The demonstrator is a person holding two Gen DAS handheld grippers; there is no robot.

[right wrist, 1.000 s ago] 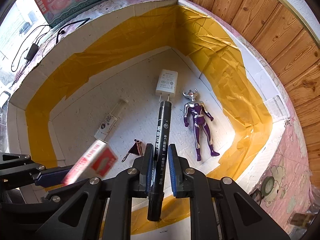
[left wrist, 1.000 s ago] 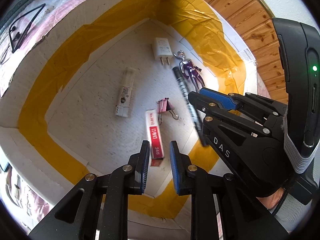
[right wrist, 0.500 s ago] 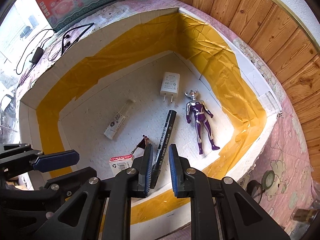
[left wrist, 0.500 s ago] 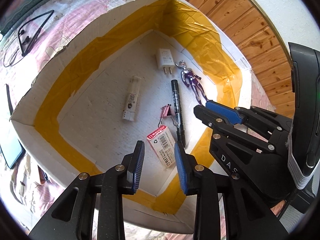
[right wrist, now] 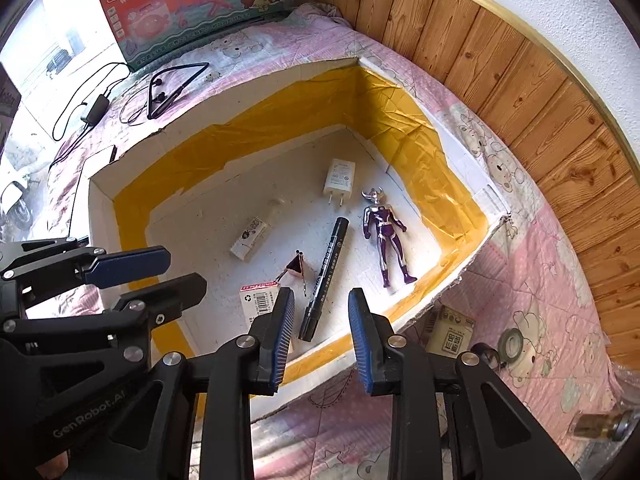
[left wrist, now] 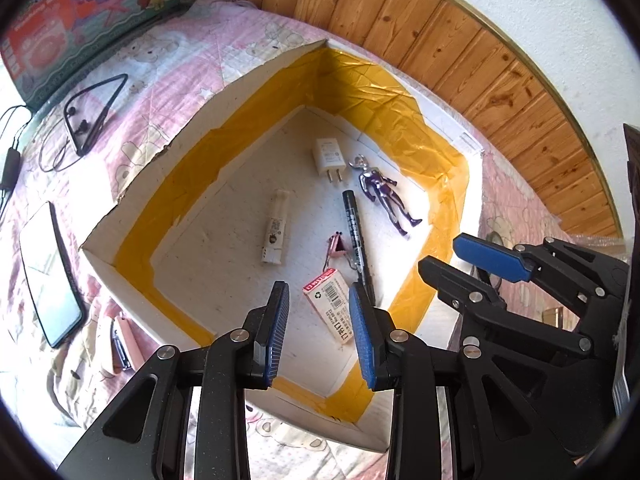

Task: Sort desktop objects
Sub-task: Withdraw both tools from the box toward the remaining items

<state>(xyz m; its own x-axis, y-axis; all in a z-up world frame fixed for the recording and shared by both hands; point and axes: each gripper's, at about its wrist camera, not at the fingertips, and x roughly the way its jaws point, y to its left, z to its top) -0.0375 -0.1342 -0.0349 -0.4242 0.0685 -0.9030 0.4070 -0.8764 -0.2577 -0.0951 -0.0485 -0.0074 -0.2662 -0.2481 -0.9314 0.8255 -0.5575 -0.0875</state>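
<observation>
Left gripper (left wrist: pixel 320 332) hangs above the box's near edge, jaws apart and empty. Ahead of it, inside the tape-lined cardboard box (left wrist: pixel 192 148), lie 6 sorted items: a barcoded packet (left wrist: pixel 330 306) nearest, then a pink binder clip (left wrist: pixel 337 245), black marker (left wrist: pixel 355 236), white tube (left wrist: pixel 275 234), charger plug (left wrist: pixel 329 158) and purple figure (left wrist: pixel 384 198).

Right gripper (right wrist: pixel 322 336) is likewise spread and empty, with the marker (right wrist: pixel 325 278) just beyond its fingertips. Outside the box, to its right, a small carton (right wrist: pixel 450 334) and tape roll (right wrist: pixel 512 344) probably await sorting.
</observation>
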